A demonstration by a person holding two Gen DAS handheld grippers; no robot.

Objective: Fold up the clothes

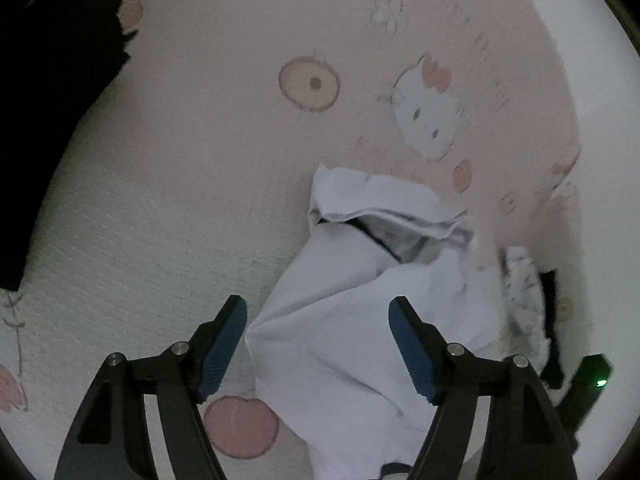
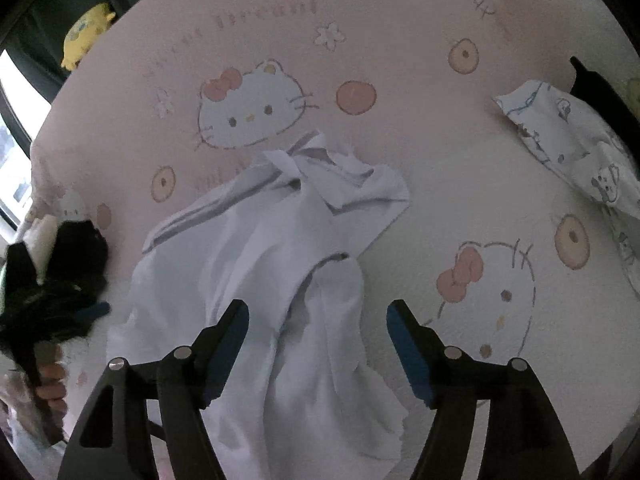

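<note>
White cotton, a crumpled shirt, lies loose on the bed sheet, collar end toward the far side and the rest bunched toward me. I have both tongs released: the left gripper stands wide above the shirt's near folds with cloth showing between its blue pads but not pinched, and the right gripper is spread the same way over the shirt's lower part, gripping nothing.

Under it all is a pale pink quilted sheet printed with cartoon cat faces, round fruit shapes and small flowers.

My right view gives me what the left does not: a patterned white garment near the right edge of the bed, a yellow plush toy beyond the far left corner by a bright window, and the hand carrying the other tool at the left edge. My left view alone shows a black cloth draped over the far left edge.

Open sheet runs between the shirt and the patterned garment, and beyond the collar.
</note>
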